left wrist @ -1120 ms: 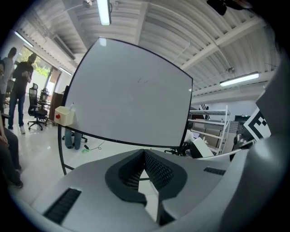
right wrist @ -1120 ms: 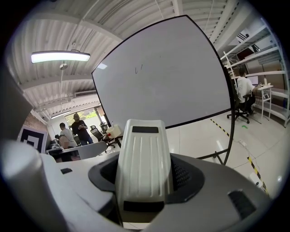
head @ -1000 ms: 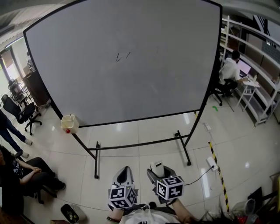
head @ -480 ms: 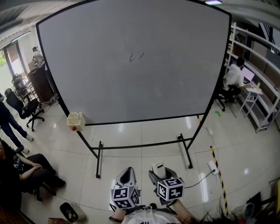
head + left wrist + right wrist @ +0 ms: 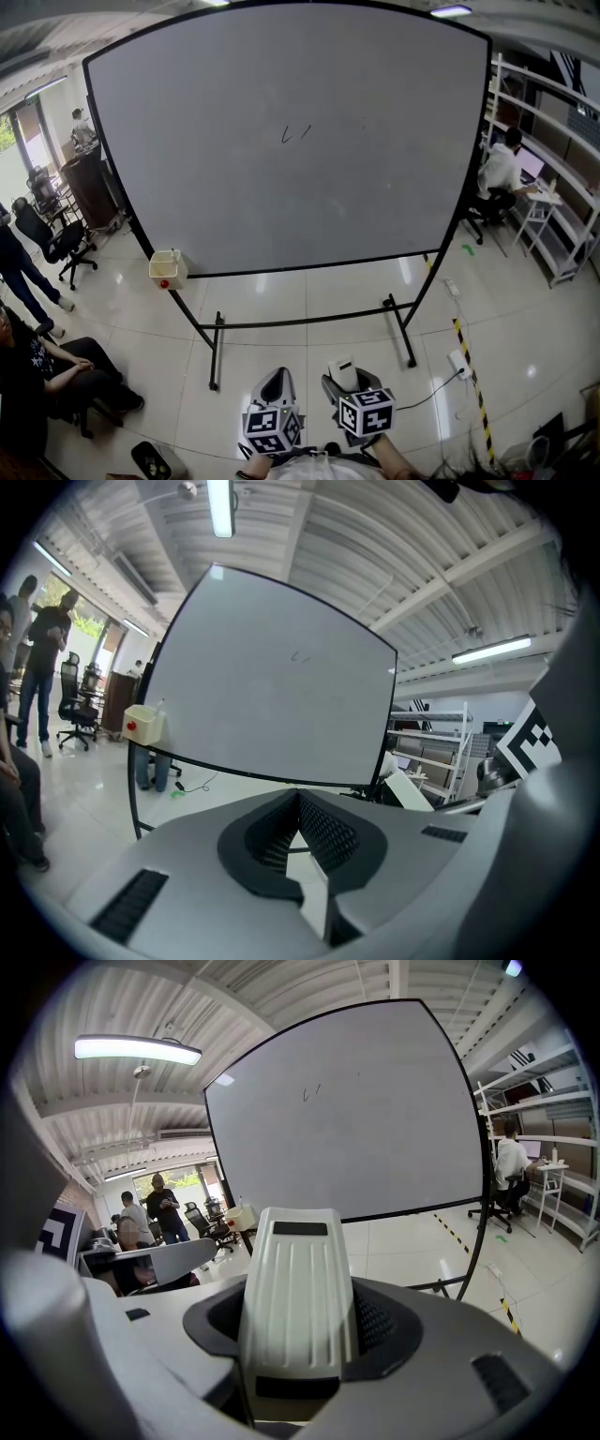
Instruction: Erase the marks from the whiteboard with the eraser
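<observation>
The right gripper (image 5: 343, 375) was closed on the eraser (image 5: 298, 1288), a pale block with a ribbed back that stood on end between its jaws and stuck out past their tips. The left gripper (image 5: 275, 382), just beside the right one, had its jaws shut together with nothing between them.

The whiteboard (image 5: 281, 169) stood on its black frame well ahead of both grippers, out of reach. The marks (image 5: 294, 134), two short dark strokes, sat high on the board, above and far ahead of the eraser.

The eraser looked light and stiff, with a hard plastic shell that should not give under the jaws. The ribs would help against slipping. The hold across its two long sides seemed sound, as it left one broad face free to press on the board. Its wiping face was probably soft felt, though no view showed it clearly.

Only the right gripper view showed the ribs and how deep the eraser sat. The head view alone showed both grippers together and the open floor between them and the board. The left gripper view showed that gripper's jaws meeting.
</observation>
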Tool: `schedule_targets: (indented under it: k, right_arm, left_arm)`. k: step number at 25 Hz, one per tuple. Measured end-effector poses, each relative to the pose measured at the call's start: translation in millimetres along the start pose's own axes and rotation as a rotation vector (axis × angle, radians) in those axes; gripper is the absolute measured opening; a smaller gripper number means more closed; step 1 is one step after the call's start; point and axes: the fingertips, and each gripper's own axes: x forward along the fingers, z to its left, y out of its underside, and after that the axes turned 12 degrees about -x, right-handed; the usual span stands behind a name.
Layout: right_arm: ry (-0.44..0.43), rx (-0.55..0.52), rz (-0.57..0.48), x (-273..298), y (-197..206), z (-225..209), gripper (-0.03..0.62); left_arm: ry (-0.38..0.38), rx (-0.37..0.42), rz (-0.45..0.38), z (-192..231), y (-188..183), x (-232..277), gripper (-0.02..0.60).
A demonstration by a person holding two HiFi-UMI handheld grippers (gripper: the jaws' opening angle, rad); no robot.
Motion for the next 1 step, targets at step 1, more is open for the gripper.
schedule_targets:
  k: [1]
  right_arm:
    - [0.001, -0.001, 0.0, -0.7, 0.0, 0.8, 0.275]
  left_arm:
    - [0.003, 0.001, -0.001, -0.7, -0.6, -0.5, -0.005]
